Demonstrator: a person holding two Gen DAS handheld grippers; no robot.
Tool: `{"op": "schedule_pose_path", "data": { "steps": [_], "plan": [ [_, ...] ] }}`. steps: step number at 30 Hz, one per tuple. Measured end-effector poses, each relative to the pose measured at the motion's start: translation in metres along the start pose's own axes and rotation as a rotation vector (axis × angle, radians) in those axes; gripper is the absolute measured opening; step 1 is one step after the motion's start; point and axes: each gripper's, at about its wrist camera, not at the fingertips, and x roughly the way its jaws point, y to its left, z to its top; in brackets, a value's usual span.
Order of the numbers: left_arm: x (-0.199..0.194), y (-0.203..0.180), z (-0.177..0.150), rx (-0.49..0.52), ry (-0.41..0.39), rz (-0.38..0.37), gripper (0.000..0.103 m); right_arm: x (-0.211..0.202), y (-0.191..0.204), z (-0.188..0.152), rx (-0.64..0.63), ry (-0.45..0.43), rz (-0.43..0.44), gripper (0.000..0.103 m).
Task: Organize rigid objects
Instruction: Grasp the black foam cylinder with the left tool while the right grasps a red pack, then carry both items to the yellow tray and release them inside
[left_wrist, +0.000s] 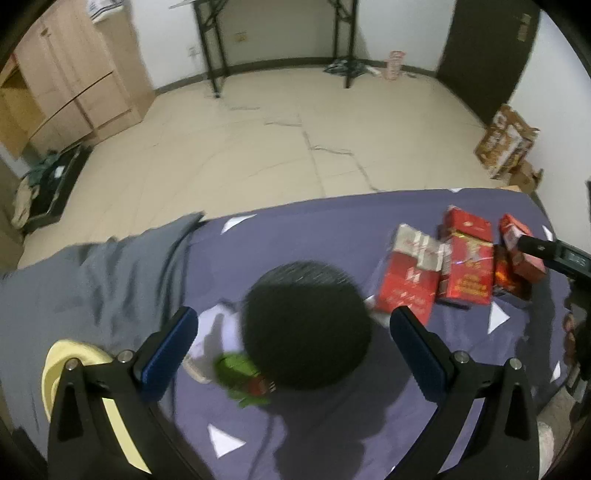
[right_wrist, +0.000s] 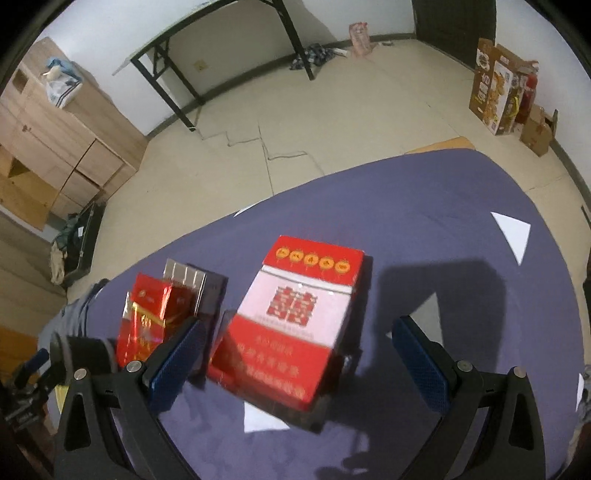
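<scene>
In the left wrist view my left gripper (left_wrist: 293, 330) is open, its blue pads on either side of a black round object (left_wrist: 306, 325) that lies on the purple cloth (left_wrist: 325, 229). A green and red wrapper (left_wrist: 242, 380) sticks out under it. Several red boxes (left_wrist: 406, 284) lie close together to the right. In the right wrist view my right gripper (right_wrist: 299, 354) is open around a red and white box (right_wrist: 295, 325) without touching it. A shiny red pack (right_wrist: 147, 321) and a grey box (right_wrist: 207, 291) lie to its left.
The cloth-covered table ends at a tiled floor (left_wrist: 258, 147). A wooden cabinet (left_wrist: 70, 77) stands at the far left, a black folding table (left_wrist: 277, 37) at the back wall, cardboard boxes (right_wrist: 498, 88) at the right. A grey cloth (left_wrist: 92, 280) lies on the table's left.
</scene>
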Motion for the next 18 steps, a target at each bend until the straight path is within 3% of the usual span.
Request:
{"op": "schedule_pose_path", "data": {
  "steps": [4, 5, 6, 7, 10, 14, 18],
  "plan": [
    [0.01, -0.008, 0.007, 0.036, 0.01, 0.002, 0.103, 0.013, 0.012, 0.008, -0.032, 0.038, -0.034, 0.103],
    [0.016, -0.008, 0.008, 0.034, 0.027, 0.022, 0.093, 0.014, 0.014, 0.009, -0.04, 0.041, -0.05, 0.102],
    [0.018, -0.007, 0.009, 0.027, 0.026, 0.027, 0.075, 0.015, 0.017, 0.01, -0.045, 0.044, -0.06, 0.099],
    [0.02, -0.005, 0.009, 0.015, 0.025, 0.014, 0.068, 0.016, 0.02, 0.01, -0.055, 0.049, -0.067, 0.089],
    [0.022, 0.004, 0.008, -0.043, 0.034, -0.028, 0.068, 0.019, 0.026, 0.011, -0.054, 0.039, -0.06, 0.066],
    [0.012, 0.008, 0.006, -0.078, 0.007, -0.047, 0.068, 0.013, 0.023, 0.008, -0.072, 0.023, -0.026, 0.059],
    [-0.017, 0.014, 0.006, -0.111, -0.036, -0.092, 0.068, -0.012, 0.013, -0.001, -0.11, -0.048, 0.01, 0.058]
  ]
}}
